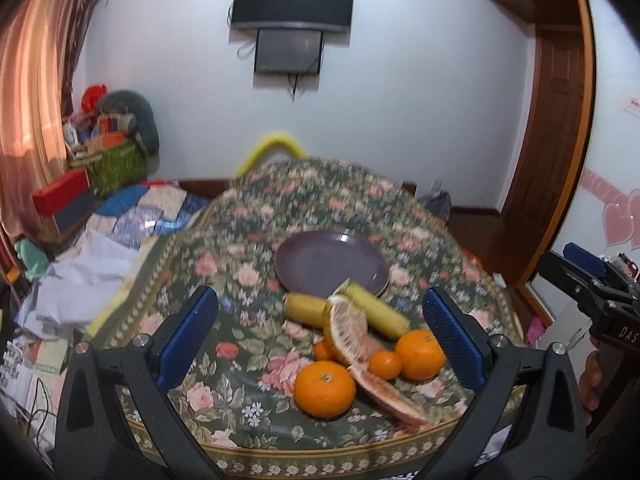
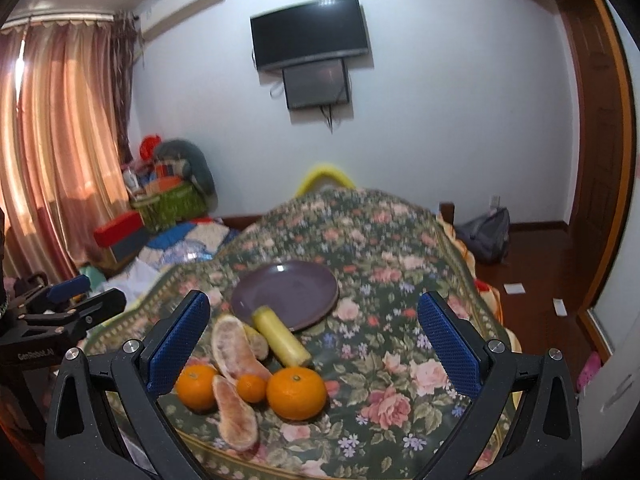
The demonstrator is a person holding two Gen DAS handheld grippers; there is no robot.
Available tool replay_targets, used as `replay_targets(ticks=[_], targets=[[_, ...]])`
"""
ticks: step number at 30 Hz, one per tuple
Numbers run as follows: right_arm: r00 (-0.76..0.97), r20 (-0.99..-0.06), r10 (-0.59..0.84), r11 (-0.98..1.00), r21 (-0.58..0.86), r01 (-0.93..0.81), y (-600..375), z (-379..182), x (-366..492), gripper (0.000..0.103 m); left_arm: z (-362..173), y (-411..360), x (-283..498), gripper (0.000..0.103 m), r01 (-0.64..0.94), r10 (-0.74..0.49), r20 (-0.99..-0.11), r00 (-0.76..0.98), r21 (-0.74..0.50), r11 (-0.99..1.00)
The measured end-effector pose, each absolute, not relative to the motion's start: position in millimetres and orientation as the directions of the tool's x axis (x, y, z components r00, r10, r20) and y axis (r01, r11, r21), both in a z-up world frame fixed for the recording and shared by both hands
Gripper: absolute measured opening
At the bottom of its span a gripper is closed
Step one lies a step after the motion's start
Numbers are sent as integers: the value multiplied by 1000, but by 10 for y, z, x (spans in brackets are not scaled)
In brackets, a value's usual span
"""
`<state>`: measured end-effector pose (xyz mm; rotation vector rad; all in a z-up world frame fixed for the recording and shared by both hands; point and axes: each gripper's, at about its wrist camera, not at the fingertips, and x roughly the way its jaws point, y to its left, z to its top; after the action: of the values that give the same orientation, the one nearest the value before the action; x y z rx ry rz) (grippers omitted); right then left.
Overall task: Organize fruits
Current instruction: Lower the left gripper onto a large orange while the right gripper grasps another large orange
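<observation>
step: approaching fruit pile | both hand-held grippers [image 1: 320,340] [image 2: 314,344] hovering wide, holding nothing | next: gripping orange [image 2: 296,392], moving to plate [image 2: 286,294]

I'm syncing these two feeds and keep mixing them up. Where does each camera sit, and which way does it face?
Left wrist: sits on the left gripper, looks forward over the fruit at the plate and TV; its own open blue fingers show, with the right gripper at the right edge.
Right wrist: sits on the right gripper, faces the same wall; its open fingers show, with the left gripper at the left edge.
Shared: plate, oranges, pomelo pieces, floral cloth, TV.
</observation>
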<state>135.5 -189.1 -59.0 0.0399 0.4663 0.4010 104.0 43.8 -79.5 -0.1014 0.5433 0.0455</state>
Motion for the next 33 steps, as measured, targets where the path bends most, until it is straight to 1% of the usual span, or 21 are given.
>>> replay_targets(ticks=[3,6,10,11,12,14,18,20,24,33], targets=[[798,-474,373,923,105,-370,-1845,-714,1464,103,-999,496,1179,103,-77,15,-567,824,-85,993],[766,-513,386,915,106,-390,-1788,-839,1549,103,-1208,508,1298,103,-61,-16,-615,788,-103,993],[711,-575,406,900,115,-421,-1708,-1010,1669,103,-1395,467,1375,102,-53,-16,-643,765,-89,995],[696,-594,404,898,112,-426,-1679,-1062,1692,103,-1437,452,1397,96,-53,-13,-651,759,-81,995],[681,-612,402,895,106,-433,-1646,-1115,1710,103,-1482,438,1432,89,-50,-12,-662,750,-74,996],[659,-639,397,890,93,-446,-1586,-1216,1729,100,-1598,425,1487,82,-36,-28,-692,721,-77,996],[599,-695,397,879,100,-466,-1491,-1454,1800,92,-1783,445,1542,75,-33,-58,-727,684,-110,993],[576,-713,400,876,111,-470,-1482,-1539,1835,90,-1871,455,1559,73,-35,-70,-742,666,-125,992],[544,-741,393,876,123,-466,-1455,-1689,1889,85,-1994,448,1593,73,-33,-86,-762,642,-140,990],[505,-766,397,877,153,-456,-1458,-1860,1959,85,-2068,469,1597,73,-38,-106,-750,653,-173,984]])
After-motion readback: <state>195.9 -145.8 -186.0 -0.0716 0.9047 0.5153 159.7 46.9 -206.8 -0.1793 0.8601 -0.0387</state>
